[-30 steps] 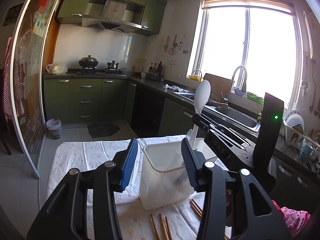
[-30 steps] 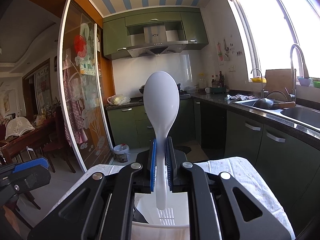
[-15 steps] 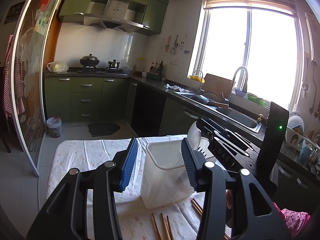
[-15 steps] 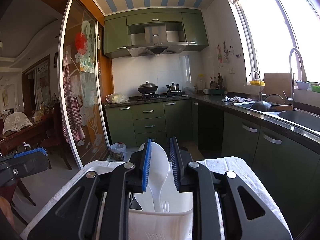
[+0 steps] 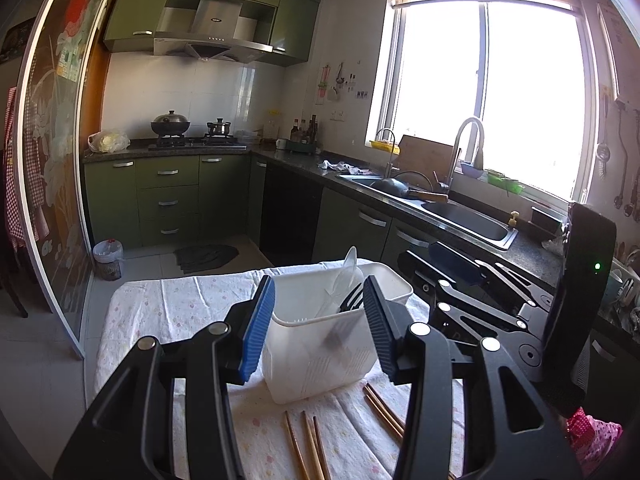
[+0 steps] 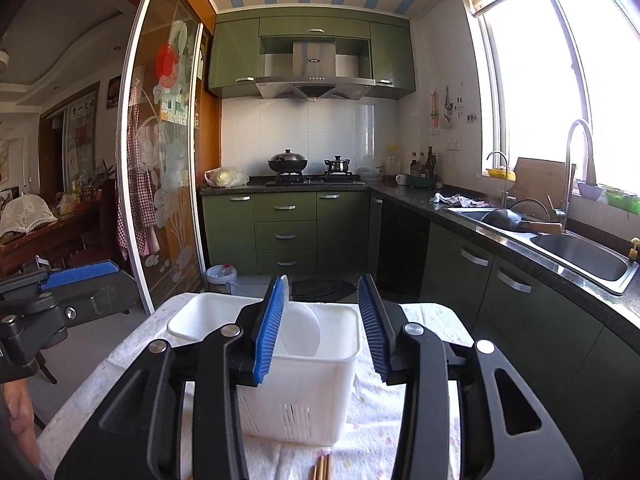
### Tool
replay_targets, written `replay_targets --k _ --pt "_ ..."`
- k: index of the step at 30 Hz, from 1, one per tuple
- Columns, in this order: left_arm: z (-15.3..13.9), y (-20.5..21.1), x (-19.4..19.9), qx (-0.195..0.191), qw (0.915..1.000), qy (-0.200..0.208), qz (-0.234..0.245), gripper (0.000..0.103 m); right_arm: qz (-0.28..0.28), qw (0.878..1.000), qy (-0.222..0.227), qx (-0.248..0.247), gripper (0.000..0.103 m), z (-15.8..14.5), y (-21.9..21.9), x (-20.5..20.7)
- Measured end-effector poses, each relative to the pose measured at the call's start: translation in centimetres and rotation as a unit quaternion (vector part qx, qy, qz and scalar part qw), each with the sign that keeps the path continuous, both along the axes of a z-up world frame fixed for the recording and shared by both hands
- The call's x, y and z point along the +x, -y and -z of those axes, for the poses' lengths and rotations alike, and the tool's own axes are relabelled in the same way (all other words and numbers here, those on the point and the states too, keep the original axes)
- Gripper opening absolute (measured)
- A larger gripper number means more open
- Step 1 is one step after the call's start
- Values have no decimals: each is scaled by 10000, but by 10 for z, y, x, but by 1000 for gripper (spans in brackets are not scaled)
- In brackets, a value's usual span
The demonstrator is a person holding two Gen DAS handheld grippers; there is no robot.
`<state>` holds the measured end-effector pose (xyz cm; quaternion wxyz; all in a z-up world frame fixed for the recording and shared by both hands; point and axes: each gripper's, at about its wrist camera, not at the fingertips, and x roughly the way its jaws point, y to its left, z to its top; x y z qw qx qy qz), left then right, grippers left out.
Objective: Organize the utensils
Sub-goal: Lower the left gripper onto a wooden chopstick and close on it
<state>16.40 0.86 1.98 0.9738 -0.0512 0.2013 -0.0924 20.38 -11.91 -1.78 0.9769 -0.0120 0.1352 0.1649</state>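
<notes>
A white plastic utensil caddy [image 6: 304,364] stands on a worktop [image 6: 400,412] covered with a pale flowered cloth, in a green-cabinet kitchen. Everything below is placed relative to this caddy.

Inside the caddy, a white rice paddle [image 6: 300,334] leans against the wall, its round blade uppermost; from the left wrist view a black fork-like utensil [image 5: 352,298] stands beside it in the same compartment. Wooden chopsticks [image 5: 308,446] lie loose on the cloth just in front of the caddy, on the near side, untouched.

The right gripper [image 6: 322,326] hovers just above and in front of the caddy's rim, pointing slightly downward. Its blue-padded fingers [image 6: 270,330] have just been opening and now stand apart with nothing pressed between them: the paddle sits beyond them, released into the caddy.

The left gripper [image 5: 318,326] is held near the caddy's opposite side, also tilted slightly down. Its fingers [image 5: 258,330] stand on either side of the caddy, half spread; whether they touch its walls cannot be told.

Judged from this, the paddle's drop-off appears complete. The next move likely calls for drawing the right gripper back and lowering it to the chopsticks in front of the caddy, which lie flat and thin against soft cloth and will need a low, careful pinch.
</notes>
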Motion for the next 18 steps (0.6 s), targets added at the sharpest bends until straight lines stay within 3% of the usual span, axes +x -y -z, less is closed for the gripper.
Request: replay_targets --k 2,7,11,14,18 --pt "2 5 -4 64 9999 -129 11 53 59 9998 -74 -159 49 3 5 -10" --pt "14 17 -11 248 9982 -539 97 62 220 9986 -187 -442 57 17 22 -33" --pt "30 21 -8 303 9931 -1120 163 67 226 9974 -465 -507 67 31 39 -44" --pt "50 26 -1 312 9821 -1848 208 68 128 9952 -792 -551 74 42 48 -52" --pt "75 22 11 4 9582 -2843 311 71 73 9921 -1050 -678 78 52 54 -59"
